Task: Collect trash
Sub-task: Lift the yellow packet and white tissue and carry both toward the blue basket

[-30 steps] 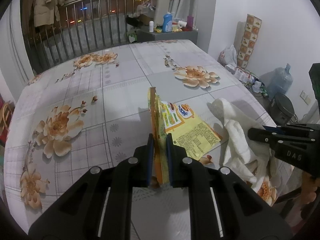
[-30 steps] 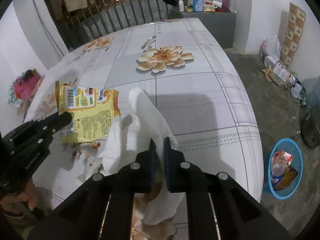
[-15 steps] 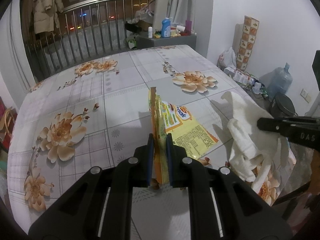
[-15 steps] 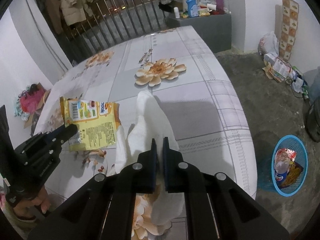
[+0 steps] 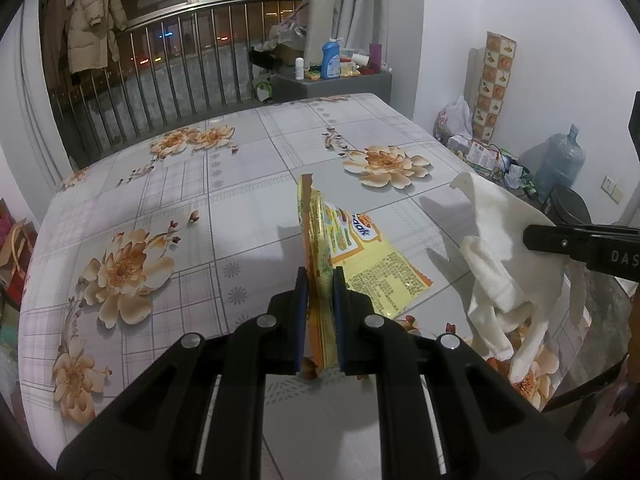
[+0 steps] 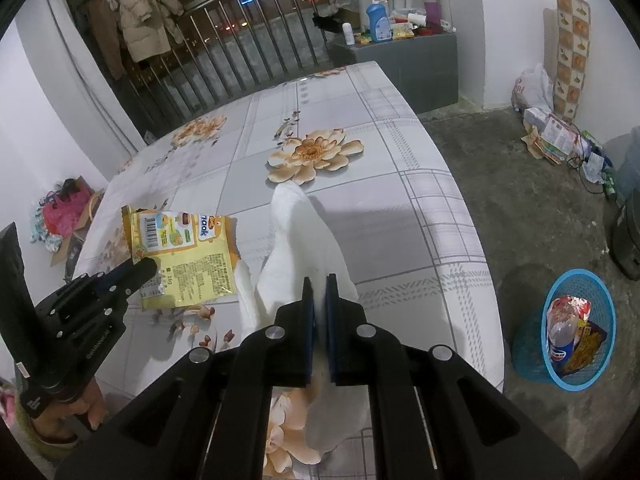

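My left gripper (image 5: 320, 276) is shut on a yellow snack wrapper (image 5: 352, 248) and holds it above the floral table; the wrapper (image 6: 184, 252) and that gripper (image 6: 142, 270) also show in the right wrist view. My right gripper (image 6: 319, 280) is shut on a white crumpled tissue (image 6: 304, 240), lifted off the table near its right edge. The tissue (image 5: 496, 248) and the right gripper (image 5: 532, 236) show at the right of the left wrist view.
A blue mesh waste basket (image 6: 576, 320) with a bottle and wrappers in it stands on the floor right of the table (image 6: 400, 160). A railing (image 5: 160, 76) runs behind the table. A water jug (image 5: 560, 160) and bags stand by the right wall.
Both grippers have risen, lifting the wrapper and the tissue higher above the table. The tissue now hangs free from the right gripper.
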`<move>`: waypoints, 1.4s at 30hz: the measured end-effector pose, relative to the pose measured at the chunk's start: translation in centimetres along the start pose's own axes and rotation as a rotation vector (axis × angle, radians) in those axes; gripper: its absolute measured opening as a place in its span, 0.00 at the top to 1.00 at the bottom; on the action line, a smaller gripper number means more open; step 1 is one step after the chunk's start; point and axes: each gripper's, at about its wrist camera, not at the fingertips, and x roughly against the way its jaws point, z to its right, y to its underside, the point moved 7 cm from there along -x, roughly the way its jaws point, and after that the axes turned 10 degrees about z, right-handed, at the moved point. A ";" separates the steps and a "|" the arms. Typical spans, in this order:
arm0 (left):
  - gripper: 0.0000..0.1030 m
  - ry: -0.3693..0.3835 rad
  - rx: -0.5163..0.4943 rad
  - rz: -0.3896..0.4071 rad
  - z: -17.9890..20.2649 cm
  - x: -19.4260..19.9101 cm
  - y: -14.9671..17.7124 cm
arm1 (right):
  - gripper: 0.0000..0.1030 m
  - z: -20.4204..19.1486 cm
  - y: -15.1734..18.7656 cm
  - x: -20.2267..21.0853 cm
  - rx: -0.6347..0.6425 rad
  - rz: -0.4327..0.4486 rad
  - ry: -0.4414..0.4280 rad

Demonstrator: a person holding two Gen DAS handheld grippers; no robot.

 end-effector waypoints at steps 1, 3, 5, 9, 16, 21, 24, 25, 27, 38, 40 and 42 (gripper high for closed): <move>0.90 0.000 0.001 0.000 0.0 0.0 0.0 | 0.94 0.0 0.0 0.1 0.000 0.000 0.000; 0.90 0.000 -0.001 -0.001 0.0 0.0 0.0 | 0.94 0.0 0.0 0.1 -0.001 0.000 -0.001; 0.90 -0.001 -0.001 0.000 0.0 0.1 0.0 | 0.94 0.0 0.0 0.1 -0.001 0.001 0.000; 0.90 0.000 0.001 0.002 0.1 0.1 -0.1 | 0.94 0.0 -0.1 0.2 -0.002 0.007 0.000; 0.90 0.031 0.005 0.058 0.0 1.1 -2.3 | 0.94 0.9 -1.0 1.7 -0.029 0.049 0.005; 0.90 0.046 -0.018 0.101 0.5 1.7 -4.2 | 0.94 2.3 -1.7 2.9 -0.060 0.086 0.016; 0.90 0.060 -0.019 0.114 0.8 1.9 -4.9 | 0.94 3.0 -1.9 3.5 -0.077 0.104 0.021; 0.90 0.070 -0.021 0.119 0.9 2.0 -5.3 | 0.94 3.3 -2.0 3.7 -0.080 0.109 0.023; 0.90 0.084 -0.024 0.127 1.2 2.2 -5.9 | 0.94 3.9 -2.3 4.2 -0.092 0.126 0.032; 0.90 0.251 -0.081 0.173 6.8 1.8 -10.7 | 0.94 10.4 -5.0 9.2 -0.166 0.269 0.139; 0.90 0.289 -0.097 0.172 8.6 1.4 -11.5 | 0.94 12.0 -5.3 10.3 -0.184 0.295 0.168; 0.90 0.326 -0.125 0.174 10.6 0.9 -12.2 | 0.94 13.9 -5.4 11.3 -0.206 0.318 0.201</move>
